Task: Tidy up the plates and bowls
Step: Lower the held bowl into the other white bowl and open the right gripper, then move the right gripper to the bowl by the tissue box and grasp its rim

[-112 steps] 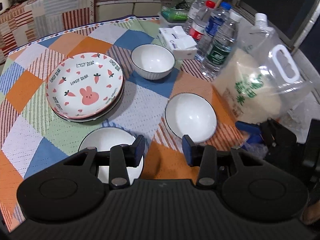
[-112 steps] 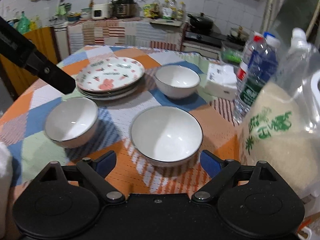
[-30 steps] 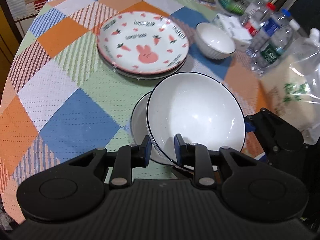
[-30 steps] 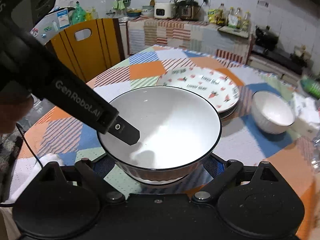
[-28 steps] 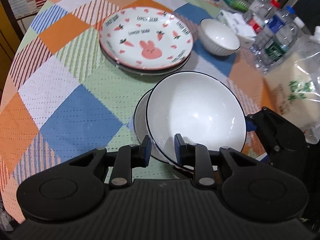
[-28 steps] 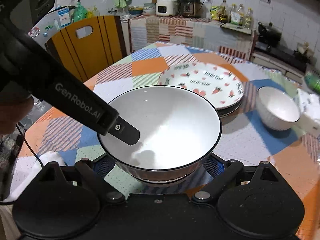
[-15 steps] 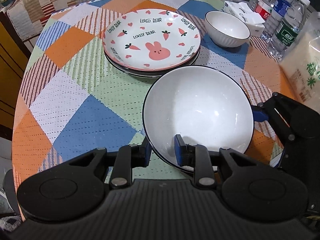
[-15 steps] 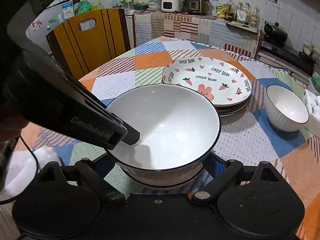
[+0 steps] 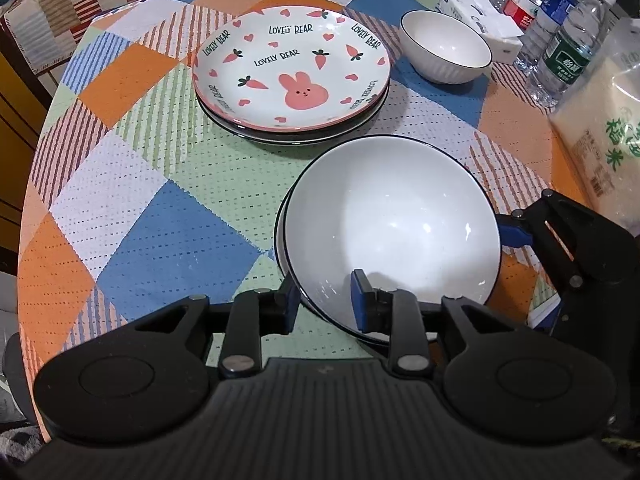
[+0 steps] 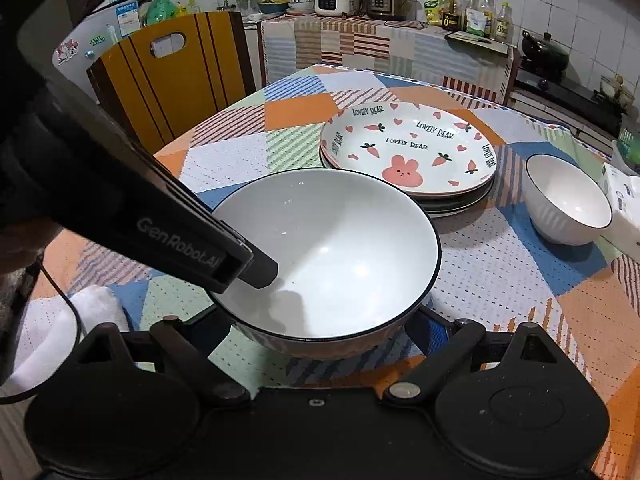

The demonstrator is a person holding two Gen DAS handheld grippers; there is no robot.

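The top bowl [image 9: 394,232] sits nested in a second white bowl [image 9: 282,236] near the front edge of the bench [image 9: 160,216], mouth up but tipped slightly, its black-lined rim higher on the side toward your left tongs [image 9: 322,298]. Only a sliver of the lower bowl's rim shows past it on the left. Being round, it has no long axis to report.

Your left tongs are drawn narrow with the near rim of the top bowl between them, one blue pad inside the bowl and one outside; whether the pads actually press the wall cannot be told.

Your right tongs [image 10: 320,330] stand wide, their fingers flanking the nested pair low on either side; contact cannot be confirmed, as the bowl hides the pads.

Behind the pair, just apart, lies the rabbit plate [image 9: 292,68], flat on a stack of darker-rimmed plates [image 9: 360,122]. A smaller white bowl [image 9: 446,46] stands upright beside that stack. Beyond it are a tissue pack [image 9: 480,20], water bottles [image 9: 560,44] and a rice bag [image 9: 604,132].
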